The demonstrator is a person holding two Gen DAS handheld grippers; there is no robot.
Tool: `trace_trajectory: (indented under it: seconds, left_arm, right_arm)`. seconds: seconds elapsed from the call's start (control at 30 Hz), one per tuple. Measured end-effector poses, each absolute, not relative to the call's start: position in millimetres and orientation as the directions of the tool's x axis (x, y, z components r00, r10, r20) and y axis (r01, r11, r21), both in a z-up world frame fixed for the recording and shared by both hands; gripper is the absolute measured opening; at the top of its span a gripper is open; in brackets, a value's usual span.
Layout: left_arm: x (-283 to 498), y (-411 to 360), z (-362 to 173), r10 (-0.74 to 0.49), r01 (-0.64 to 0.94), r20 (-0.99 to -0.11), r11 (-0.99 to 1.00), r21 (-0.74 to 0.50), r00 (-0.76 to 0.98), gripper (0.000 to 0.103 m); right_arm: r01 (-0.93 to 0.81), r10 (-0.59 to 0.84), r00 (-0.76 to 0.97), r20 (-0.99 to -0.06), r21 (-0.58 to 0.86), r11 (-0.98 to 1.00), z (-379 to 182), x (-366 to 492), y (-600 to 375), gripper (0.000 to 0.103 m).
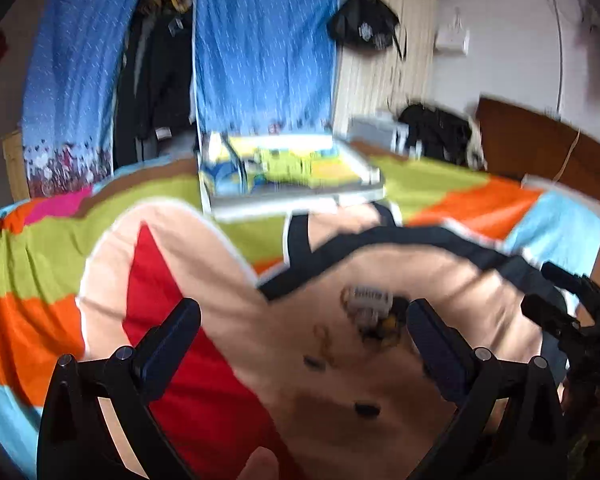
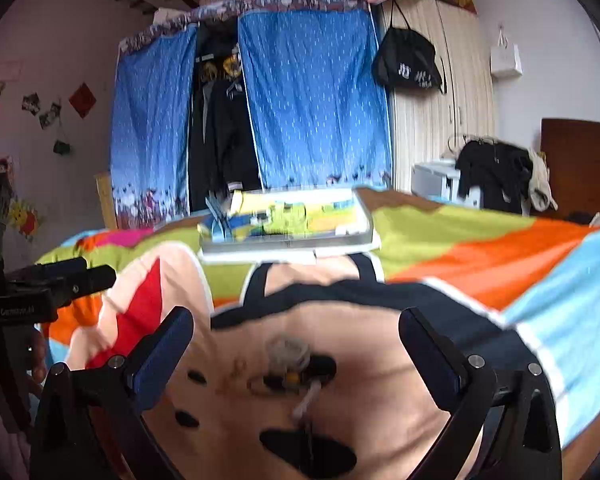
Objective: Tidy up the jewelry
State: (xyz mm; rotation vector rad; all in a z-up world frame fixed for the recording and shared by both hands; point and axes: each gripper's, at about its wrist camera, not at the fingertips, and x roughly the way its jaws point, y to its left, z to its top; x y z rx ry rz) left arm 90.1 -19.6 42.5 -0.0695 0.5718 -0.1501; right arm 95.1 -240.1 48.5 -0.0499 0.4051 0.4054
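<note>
Two tools, left (image 1: 304, 328) and right (image 2: 296, 338), spread wide over bedspread (image 2: 480, 252) (blurred); blue curtains (image 2: 312, 96) behind.

The jewelry pile (image 2: 292, 368) lies on the bedspread (image 2: 480, 248), near the front of the bed. The clear tray (image 2: 288, 236) sits behind it. A curtained wardrobe (image 2: 312, 100) stands behind the bed.
</note>
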Motion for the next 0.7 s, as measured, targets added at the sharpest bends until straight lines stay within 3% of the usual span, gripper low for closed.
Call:
trace_trajectory:
  seconds: [0.27,0.47,0.7]
  left_arm:
    - [95.3,-23.8,-13.7,-0.208,0.141,-0.677,0.978,-0.153,0.706,0.101]
    - [108.6,-34.5,-31.1,-0.218,0.188,-0.729,0.974,-0.124,0.648,0.101]
    - [131.2,-38.6,-43.5,-0.234,0.231,-0.766,0.966,-0.114,0.599,0.101]
  right_arm:
    - [-0.339,0.326,0.781,-0.533,0.077,0.938,-1.7,92.0,-252.7,0.103]
    - [-0.314,0.3,0.722,-0.623,0.09,0.945,-29.2,94.7,-258.4,0.103]
    - [-0.332,0.33,0.668,-0.668,0.13,0.934,-44.4,99.4,-259.8,0.103]
